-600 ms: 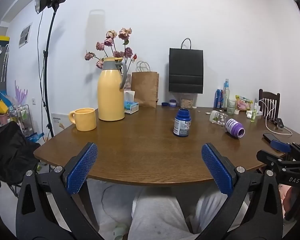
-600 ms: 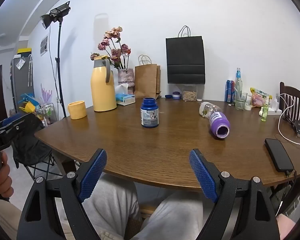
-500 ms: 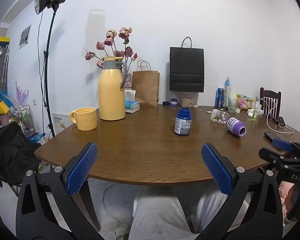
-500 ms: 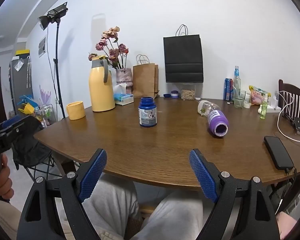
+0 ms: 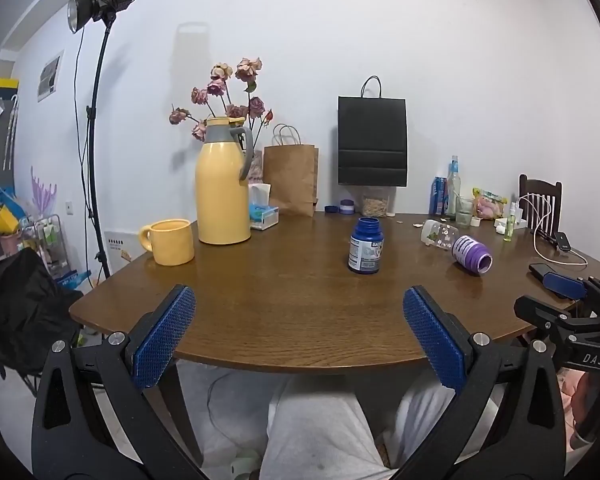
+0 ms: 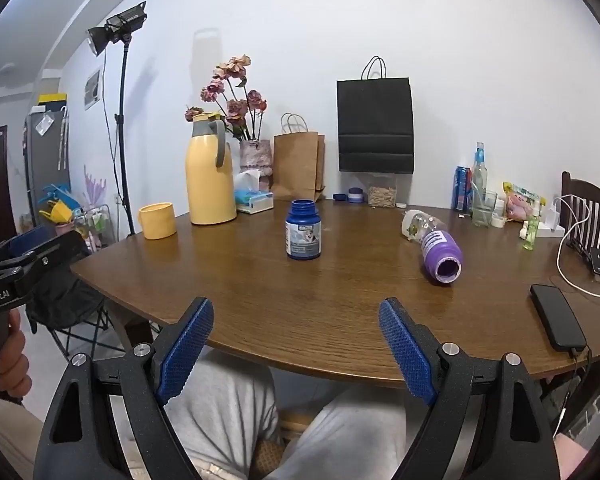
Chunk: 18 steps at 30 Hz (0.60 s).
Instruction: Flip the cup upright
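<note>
- While both tongs hang off the near edge of the surface (image 6: pixel 308 304), the cup (image 6: pixel 436 246) lies on its side, right of centre, purple open mouth toward the camera, clear flowered end pointing away.
- Left tongs (image 5: pixel 300 332): released, jaws spread wide, nothing between them. Right tongs (image 6: pixel 296 344): same, spread and empty.
- Both sit well apart from the cup; bare wood between the right tongs and the cup, nothing blocking.
- Blue bottle (image 6: pixel 303 230) stands upright mid-surface, left of the cup, apart from it. White label, print too small to read.
- Black phone (image 6: pixel 558 322) lies flat near the right edge, cable plugged in, to the right of the cup.
- Far left: yellow jug (image 6: pixel 210 180) with grey handle, yellow mug (image 6: pixel 157 220) beside it, tissue box (image 6: pixel 254 200).
- Against the wall: brown paper bag (image 6: pixel 298 166), black paper bag (image 6: pixel 375 126), vase of dried flowers (image 6: pixel 256 156).
- Far right: clear bottle (image 6: pixel 479 174), blue can (image 6: pixel 462 188), a glass (image 6: pixel 483 210), snack packs.
- Readable text: "DAS" on the right tongs' body in the left view; "...nRobot.AI" on the left tongs' body in the right view.
</note>
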Tool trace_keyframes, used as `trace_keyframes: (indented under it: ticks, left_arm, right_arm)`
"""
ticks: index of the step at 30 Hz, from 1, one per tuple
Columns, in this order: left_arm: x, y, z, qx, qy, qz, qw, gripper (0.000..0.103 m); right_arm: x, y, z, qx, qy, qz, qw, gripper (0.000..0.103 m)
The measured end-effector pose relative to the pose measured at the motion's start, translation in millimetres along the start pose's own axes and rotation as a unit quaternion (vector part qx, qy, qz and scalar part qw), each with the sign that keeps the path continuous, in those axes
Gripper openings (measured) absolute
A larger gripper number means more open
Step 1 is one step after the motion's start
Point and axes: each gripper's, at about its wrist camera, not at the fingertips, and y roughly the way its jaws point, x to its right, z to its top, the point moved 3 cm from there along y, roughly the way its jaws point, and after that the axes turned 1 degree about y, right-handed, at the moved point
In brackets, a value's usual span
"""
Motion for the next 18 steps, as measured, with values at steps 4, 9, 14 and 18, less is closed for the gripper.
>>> trace_keyframes:
  ticks: [4,9,14,18]
  left_arm:
    - [0.3,0.0,0.1,0.0,0.0,0.0,1.0,0.103]
    - [0.0,-0.5,-0.3,0.002,0.001,0.001,1.0,0.103]
    - [-0.4,-0.3,-0.5,0.002,0.0,0.0,1.0,0.103]
    - [-0.9,-0.5,-0.7,0.002,0.0,0.0,1.0,0.103]
  right_arm:
    - [-0.9,-0.6,0.2,0.002,-0.001,-0.001,1.0,0.089]
    - [-0.1,-0.8,0.3,0.002,0.0,-0.001,1.0,0.089]
    - [-0.4,-1.8,0.0,0.004,-0.004,-0.002,1.0,0.089]
    - [1.3,-2.0,0.2,0.004,-0.001,-0.003,1.0,0.089]
